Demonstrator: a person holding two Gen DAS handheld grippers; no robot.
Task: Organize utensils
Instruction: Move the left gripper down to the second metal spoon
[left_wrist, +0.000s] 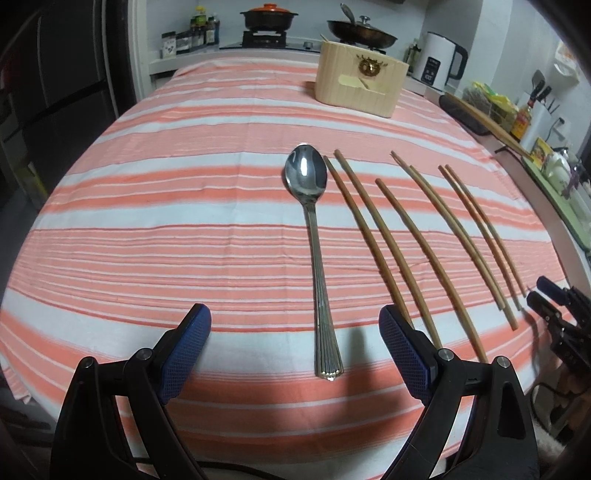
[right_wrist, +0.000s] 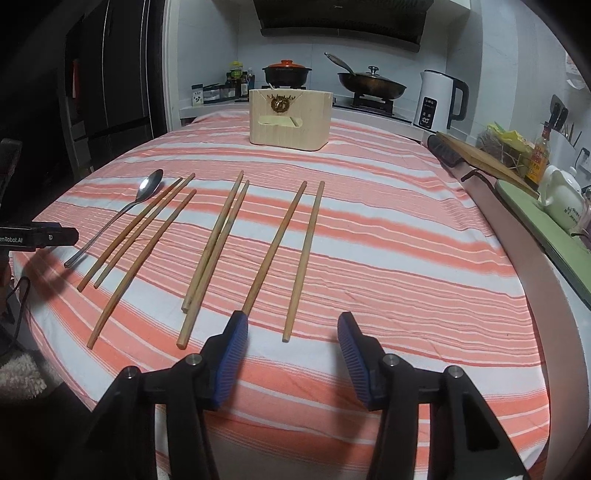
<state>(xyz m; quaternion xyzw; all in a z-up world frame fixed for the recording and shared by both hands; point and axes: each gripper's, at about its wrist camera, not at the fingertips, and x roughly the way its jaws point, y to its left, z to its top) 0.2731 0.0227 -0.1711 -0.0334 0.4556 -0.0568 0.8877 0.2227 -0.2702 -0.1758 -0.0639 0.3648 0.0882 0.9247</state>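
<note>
A metal spoon (left_wrist: 314, 236) lies lengthwise on the striped cloth, with several wooden chopsticks (left_wrist: 402, 240) laid out to its right. My left gripper (left_wrist: 295, 321) is open and empty, its fingers either side of the spoon's handle end, above the cloth. In the right wrist view the spoon (right_wrist: 122, 214) lies at far left and the chopsticks (right_wrist: 218, 240) spread across the middle. My right gripper (right_wrist: 293, 325) is open and empty just short of the near ends of the two rightmost chopsticks (right_wrist: 303, 258). A pale wooden utensil box (right_wrist: 290, 118) stands at the table's far side.
The wooden box also shows in the left wrist view (left_wrist: 360, 85). A stove with a pot (right_wrist: 286, 74) and a pan (right_wrist: 371, 86), a white kettle (right_wrist: 439, 99), a cutting board (right_wrist: 480, 157) and a teapot (right_wrist: 563, 201) line the counter behind and to the right.
</note>
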